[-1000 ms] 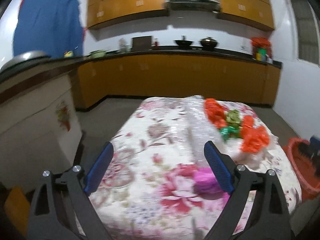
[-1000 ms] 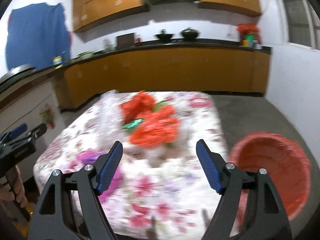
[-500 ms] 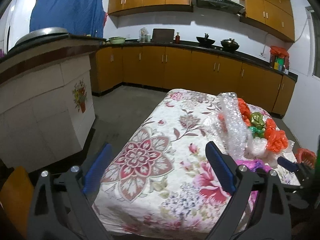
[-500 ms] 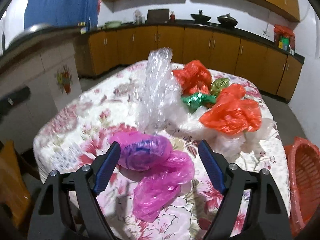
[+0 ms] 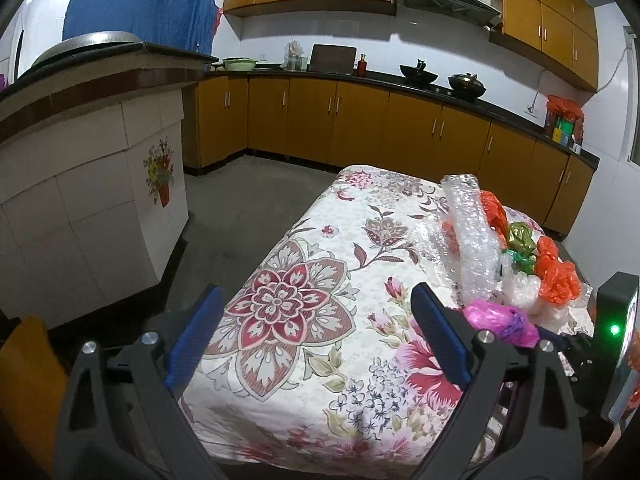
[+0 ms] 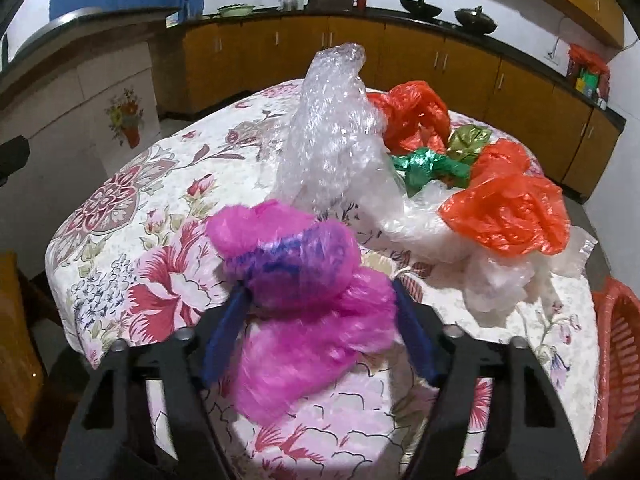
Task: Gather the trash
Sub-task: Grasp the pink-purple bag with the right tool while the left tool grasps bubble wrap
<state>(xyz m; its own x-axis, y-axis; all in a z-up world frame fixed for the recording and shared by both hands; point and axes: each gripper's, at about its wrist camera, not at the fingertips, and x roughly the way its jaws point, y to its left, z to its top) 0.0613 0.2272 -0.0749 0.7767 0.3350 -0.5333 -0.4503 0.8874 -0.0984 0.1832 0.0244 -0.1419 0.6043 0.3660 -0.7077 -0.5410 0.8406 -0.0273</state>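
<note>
The pink bag (image 6: pixel 304 280) lay on the table (image 6: pixel 132 216) squarely between the right gripper's (image 6: pixel 320 320) jaws, which had just been closing around it, pads seemingly touching its sides. The basket (image 6: pixel 616 360) sat beside the table to the right, while the left gripper (image 5: pixel 316 340) hung open and empty, well off to the bag's left.

Two fisheye views, each looking forward and down along its own gripper. The left wrist view sits back at the near-left corner of the floral-clothed table (image 5: pixel 304 304), facing the kitchen cabinets (image 5: pixel 360 124) — the trash pile off to its right. The right wrist view hangs close over the pink bag (image 6: pixel 296 264). Both share table, bubble wrap (image 5: pixel 470 236), orange bags (image 6: pixel 508 212) and cabinets.
</note>
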